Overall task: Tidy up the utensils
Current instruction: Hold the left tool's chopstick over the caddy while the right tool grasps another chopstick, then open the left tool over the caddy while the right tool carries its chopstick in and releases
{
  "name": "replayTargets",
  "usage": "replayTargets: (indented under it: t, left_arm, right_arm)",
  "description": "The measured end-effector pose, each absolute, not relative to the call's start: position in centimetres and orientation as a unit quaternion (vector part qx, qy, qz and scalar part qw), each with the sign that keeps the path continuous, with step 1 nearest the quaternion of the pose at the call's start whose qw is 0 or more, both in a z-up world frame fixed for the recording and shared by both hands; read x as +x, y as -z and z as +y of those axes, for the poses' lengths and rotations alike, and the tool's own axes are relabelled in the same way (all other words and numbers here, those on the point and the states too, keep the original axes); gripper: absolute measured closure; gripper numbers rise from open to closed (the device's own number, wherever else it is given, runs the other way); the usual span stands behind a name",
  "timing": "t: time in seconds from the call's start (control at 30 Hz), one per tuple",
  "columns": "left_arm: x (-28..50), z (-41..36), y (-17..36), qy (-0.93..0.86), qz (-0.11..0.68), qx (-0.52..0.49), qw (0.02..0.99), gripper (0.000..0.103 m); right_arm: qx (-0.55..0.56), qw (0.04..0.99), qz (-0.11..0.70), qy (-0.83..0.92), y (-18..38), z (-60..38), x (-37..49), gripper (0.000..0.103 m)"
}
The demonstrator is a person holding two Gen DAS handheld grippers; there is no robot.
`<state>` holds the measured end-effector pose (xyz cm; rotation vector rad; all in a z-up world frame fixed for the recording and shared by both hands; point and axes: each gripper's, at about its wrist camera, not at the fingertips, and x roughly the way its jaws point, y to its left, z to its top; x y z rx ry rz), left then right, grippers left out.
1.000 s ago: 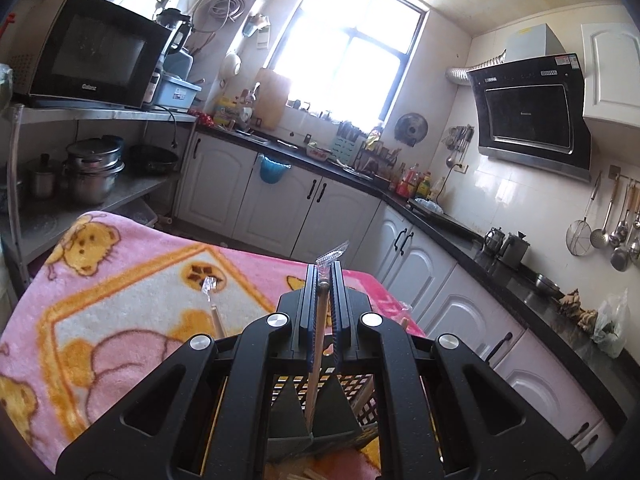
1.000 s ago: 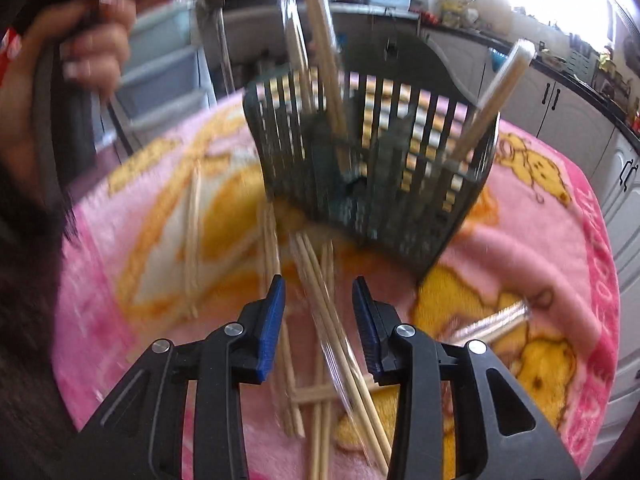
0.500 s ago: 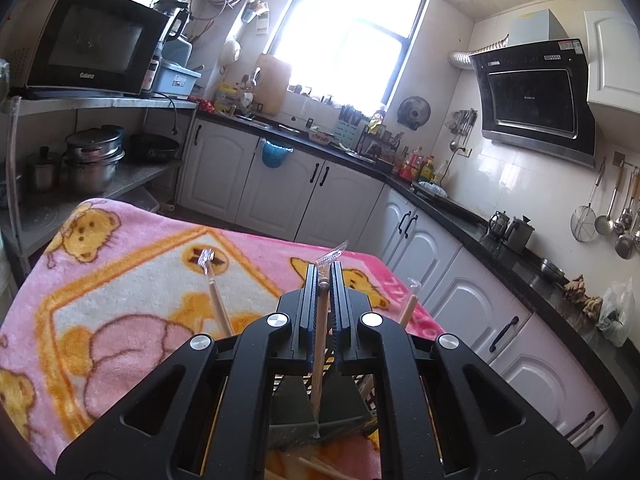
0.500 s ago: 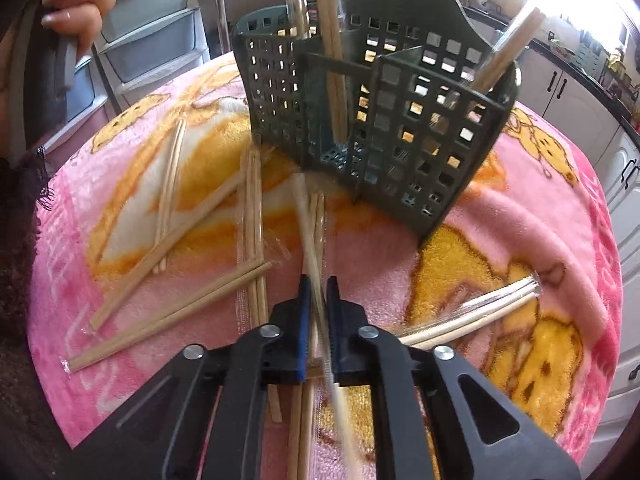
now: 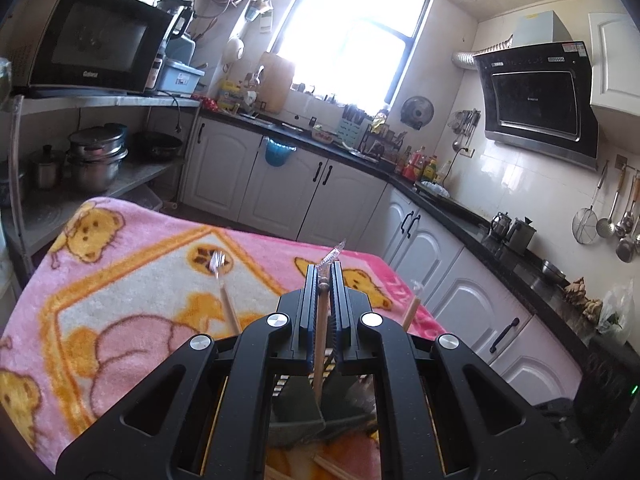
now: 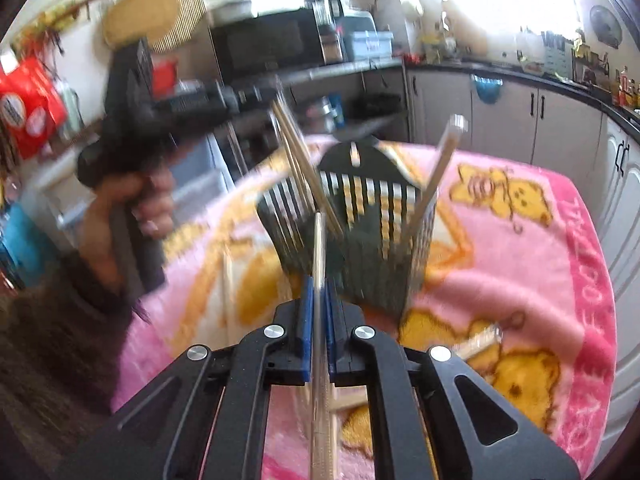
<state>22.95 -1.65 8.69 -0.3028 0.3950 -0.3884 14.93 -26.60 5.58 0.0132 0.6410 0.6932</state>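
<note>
Right gripper clenched on a wrapped chopstick pair in front of the dark utensil basket mid-blanket, right view blurred, left gripper clamped on a wooden chopstick standing in the basket, its base hidden, more chopsticks partly hidden behind the right gripper.

The blanket over the table is showing as soft, fuzzy cloth. The perforated basket is looking like dark matt plastic. The chopsticks standing in it are appearing as pale, smooth wood, some in clear glossy wrap. The pots on the shelf are gleaming as polished metal.
</note>
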Motion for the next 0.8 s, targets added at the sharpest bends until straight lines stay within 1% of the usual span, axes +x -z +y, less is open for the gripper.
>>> replayTargets:
  t: [0.2, 0.3, 0.43, 0.53, 0.63, 0.8]
  left_arm:
    - [23.2, -2.0, -9.8, 0.199, 0.187, -0.146, 0.951, 0.100]
    - [23.7, -2.3, -9.4, 0.200, 0.196, -0.146, 0.949, 0.100]
    - [24.0, -2.7, -8.7, 0.203, 0.209, -0.143, 0.946, 0.100]
    - [24.1, -2.9, -8.2, 0.201, 0.215, -0.140, 0.945, 0.099]
    - [24.1, -2.6, -7.7, 0.198, 0.220, -0.148, 0.944, 0.092]
    - [23.6, -1.4, -7.1, 0.183, 0.219, -0.158, 0.945, 0.089]
  right_arm:
    - [0.052, 0.918, 0.225, -0.323, -10.5, -27.7, 16.0, 0.097]
    - [0.077, 0.929, 0.202, -0.300, -11.3, -27.9, 18.1, 0.097]
    - [0.100, 0.922, 0.212, -0.307, -10.5, -27.4, 21.3, 0.097]
    - [0.095, 0.924, 0.194, -0.316, -9.8, -26.5, 22.8, 0.097]
    - [0.083, 0.921, 0.189, -0.329, -8.8, -24.9, 24.1, 0.097]
    - [0.070, 0.917, 0.192, -0.343, -7.1, -22.3, 25.9, 0.097]
